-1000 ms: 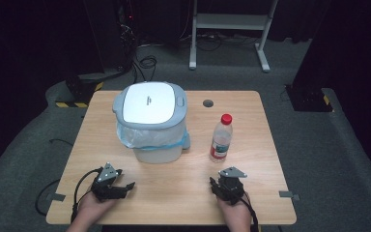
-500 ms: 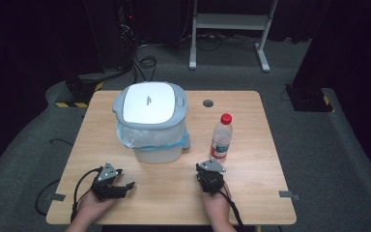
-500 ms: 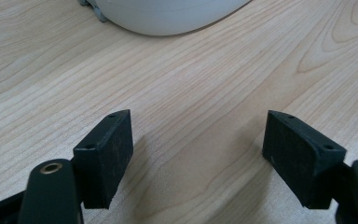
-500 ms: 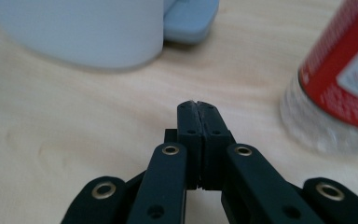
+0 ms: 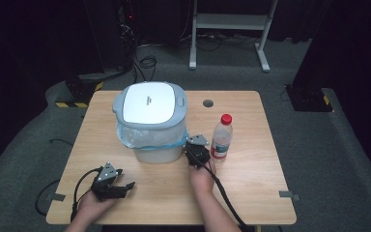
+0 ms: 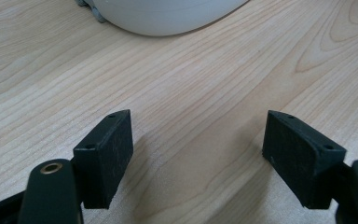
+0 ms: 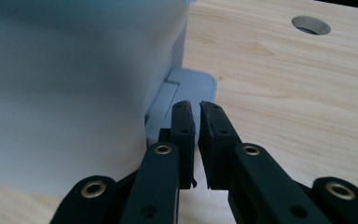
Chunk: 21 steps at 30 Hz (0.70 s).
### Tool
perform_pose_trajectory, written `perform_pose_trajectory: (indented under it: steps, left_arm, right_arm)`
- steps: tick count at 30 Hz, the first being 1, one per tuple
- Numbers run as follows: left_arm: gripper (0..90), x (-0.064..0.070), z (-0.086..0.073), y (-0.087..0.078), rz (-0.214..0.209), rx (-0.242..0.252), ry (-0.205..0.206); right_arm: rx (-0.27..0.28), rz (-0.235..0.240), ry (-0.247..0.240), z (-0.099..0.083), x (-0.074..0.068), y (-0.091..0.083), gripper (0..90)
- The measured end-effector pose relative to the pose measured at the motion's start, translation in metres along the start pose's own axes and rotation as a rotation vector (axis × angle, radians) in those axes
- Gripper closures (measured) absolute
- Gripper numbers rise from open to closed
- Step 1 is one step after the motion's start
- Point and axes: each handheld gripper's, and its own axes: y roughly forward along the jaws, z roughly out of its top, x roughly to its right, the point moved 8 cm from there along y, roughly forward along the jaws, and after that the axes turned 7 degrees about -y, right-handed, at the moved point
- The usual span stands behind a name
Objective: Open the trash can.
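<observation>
A white pedal bin with a grey-blue lid and a plastic liner stands mid-table. A clear bottle with a red cap stands upright just to its right. My right gripper sits between the bin and the bottle, low at the bin's base. In the right gripper view its jaws are shut with nothing between them, tips just above the grey foot pedal beside the bin wall. My left gripper rests at the table's front left, open and empty, pointing toward the bin's base.
The wooden table has a round cable hole behind the bottle. Cables trail from both grippers off the front edge. A white stand and black equipment stand on the floor beyond the table.
My right gripper has moved from the table's front right forward and left to the bin's base beside the bottle. The left gripper has stayed put.
</observation>
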Motion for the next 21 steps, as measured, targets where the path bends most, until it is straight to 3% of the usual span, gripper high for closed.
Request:
perform_pose_trajectory:
  steps: [8, 21]
  left_arm:
    - [24.4, 0.000, 0.000, 0.000, 0.000, 0.000, 0.001]
    - [24.5, 0.000, 0.000, 0.000, 0.000, -0.004, 0.007]
  right_arm:
    - [-0.034, 0.015, -0.024, -0.002, -0.002, 0.014, 89.1]
    - [-0.049, 0.051, -0.087, -0.010, -0.015, 0.002, 90.0]
